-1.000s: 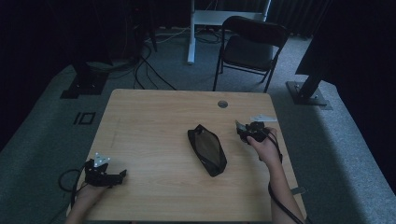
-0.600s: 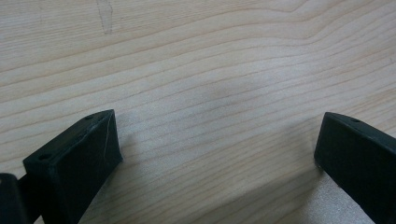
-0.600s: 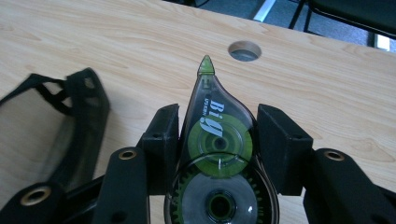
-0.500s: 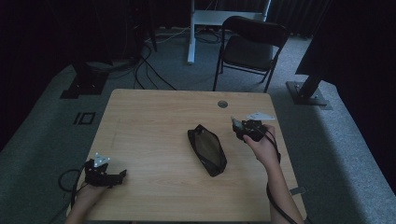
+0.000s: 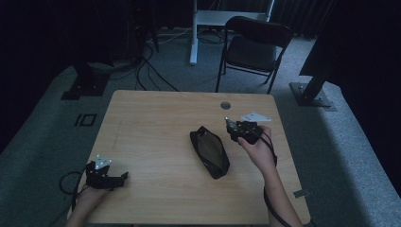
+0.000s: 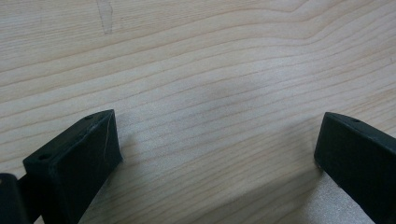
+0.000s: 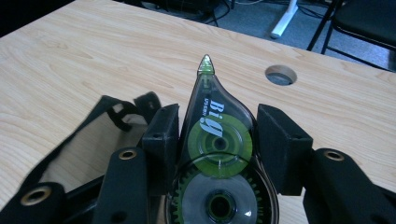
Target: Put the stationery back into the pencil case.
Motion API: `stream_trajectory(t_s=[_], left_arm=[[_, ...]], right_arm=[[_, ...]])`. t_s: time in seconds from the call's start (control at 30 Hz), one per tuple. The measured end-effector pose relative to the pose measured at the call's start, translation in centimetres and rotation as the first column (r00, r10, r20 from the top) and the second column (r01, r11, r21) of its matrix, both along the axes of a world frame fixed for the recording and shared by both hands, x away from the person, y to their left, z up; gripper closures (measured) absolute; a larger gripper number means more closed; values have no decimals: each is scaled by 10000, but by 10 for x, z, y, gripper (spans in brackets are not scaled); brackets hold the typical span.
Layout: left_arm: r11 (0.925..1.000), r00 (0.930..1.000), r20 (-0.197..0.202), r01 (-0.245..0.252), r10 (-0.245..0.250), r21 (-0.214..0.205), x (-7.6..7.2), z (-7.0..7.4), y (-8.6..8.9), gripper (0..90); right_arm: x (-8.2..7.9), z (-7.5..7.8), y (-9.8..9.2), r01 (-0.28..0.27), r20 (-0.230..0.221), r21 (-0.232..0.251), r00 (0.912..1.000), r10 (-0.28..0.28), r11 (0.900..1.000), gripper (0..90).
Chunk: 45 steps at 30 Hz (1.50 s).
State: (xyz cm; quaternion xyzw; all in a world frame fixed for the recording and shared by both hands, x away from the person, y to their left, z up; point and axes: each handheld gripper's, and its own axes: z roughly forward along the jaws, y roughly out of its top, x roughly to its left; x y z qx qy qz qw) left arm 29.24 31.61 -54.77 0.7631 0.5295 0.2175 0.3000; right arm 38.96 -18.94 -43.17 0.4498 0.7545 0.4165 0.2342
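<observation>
Since the earlier frames, the right gripper [image 5: 230, 126] has lifted a little and drifted toward the far right part of the table [image 5: 156, 118], carrying the correction tape dispenser [image 7: 215, 158] with it, while the left gripper [image 5: 124, 177] has kept its place and the pencil case [image 5: 209, 151] has not shifted. At the near left corner of the table, the left gripper rests low over the wood in the person's left hand [image 5: 90, 198]; in the left gripper view its two black jaws stand wide apart with bare wood grain between them and nothing held. Near the middle of the table, slightly toward the right, the dark pencil case lies flat, slanting from far left to near right. Just to its right, the right hand [image 5: 259, 150] holds the right gripper above the table near the right edge, its jaws partly closed and pressing on both sides of the clear-and-green correction tape dispenser, whose tip points away toward the round cable hole [image 7: 280, 74] by the far edge. Beyond the far edge a folding chair [image 5: 255, 47] stands on the floor.
</observation>
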Motion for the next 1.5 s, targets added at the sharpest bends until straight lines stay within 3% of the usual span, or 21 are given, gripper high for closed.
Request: stream_trajectory(t_s=[0.07, 0.27, 0.47, 0.5, 0.6, 0.93, 1.13, 1.37, 1.5], left_arm=[[10000, 10000, -1, 1, -1, 2, 0, 0, 0, 4], [10000, 10000, 2, 10, -11, 15, 0, 0, 0, 4], [10000, 10000, 4, 8, -8, 10, 0, 0, 0, 4], [10000, 10000, 4, 8, -8, 12, 0, 0, 0, 4], [10000, 10000, 2, 11, -11, 15, 0, 0, 0, 4], [10000, 10000, -1, 4, -4, 3, 0, 0, 0, 5], [10000, 10000, 0, -1, 1, -1, 0, 0, 0, 5], [10000, 10000, 0, 1, -1, -1, 0, 0, 0, 4], [10000, 10000, -2, 4, -4, 4, 0, 0, 0, 5]], right_arm=[[-1, 0, 3, 20, 100, -79, 9999, -19, 10000, 506], [-5, 1, 16, -212, -82, 441, 9997, 216, 9988, 506], [-8, -2, 29, -310, -197, 306, 9993, 316, 9991, 507], [-9, -3, 33, -368, -274, 510, 9989, 382, 9980, 506], [-10, -4, 36, -340, -298, 528, 9989, 356, 9980, 506], [-13, -18, 59, -483, -739, 202, 9960, 496, 9986, 507], [-13, -27, 70, -149, -1073, 178, 9941, 167, 9997, 507], [-12, -34, 78, -243, -1305, 104, 9911, 254, 9997, 507], [-13, -38, 85, -32, -1441, -54, 9896, 24, 10000, 507]])
